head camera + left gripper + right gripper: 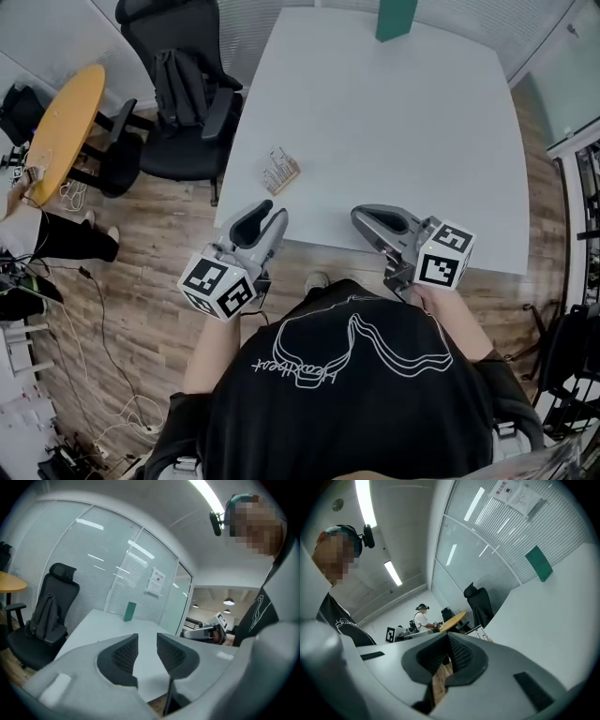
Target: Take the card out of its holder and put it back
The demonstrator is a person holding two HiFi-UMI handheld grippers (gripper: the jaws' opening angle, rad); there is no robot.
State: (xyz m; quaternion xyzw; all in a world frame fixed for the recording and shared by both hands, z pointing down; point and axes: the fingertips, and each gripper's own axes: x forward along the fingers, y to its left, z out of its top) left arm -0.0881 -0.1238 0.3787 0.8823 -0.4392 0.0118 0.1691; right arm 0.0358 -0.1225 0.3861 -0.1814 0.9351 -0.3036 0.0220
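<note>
**Bench state.** The white bench (394, 141) carries the card holder (280, 172) near its front left part, well in from the far edge. The card holder is a small wooden block with thin pale slips (277, 165) standing upright in it (too small to tell one card from another). It also shows in the right gripper view (481, 632), just past the jaws. A green upright object (396, 19) stands at the bench's far edge, well apart from the holder.

**Left hand-held gripper** (264, 213). It sits at the bench's front left corner, clear of the holder. In its own view (147, 638) the jaws stand apart with a clear gap, and only bench top shows between them. It holds nothing.

**Right hand-held gripper** (359, 216). It sits over the bench's front edge, apart from the holder. In its own view (447, 638) the jaw tips meet, with nothing gripped between them.

**Surroundings.** A black office chair (178, 84) stands left of the bench, and a round yellow table (66, 117) stands further left on the wood floor (159, 253).
</note>
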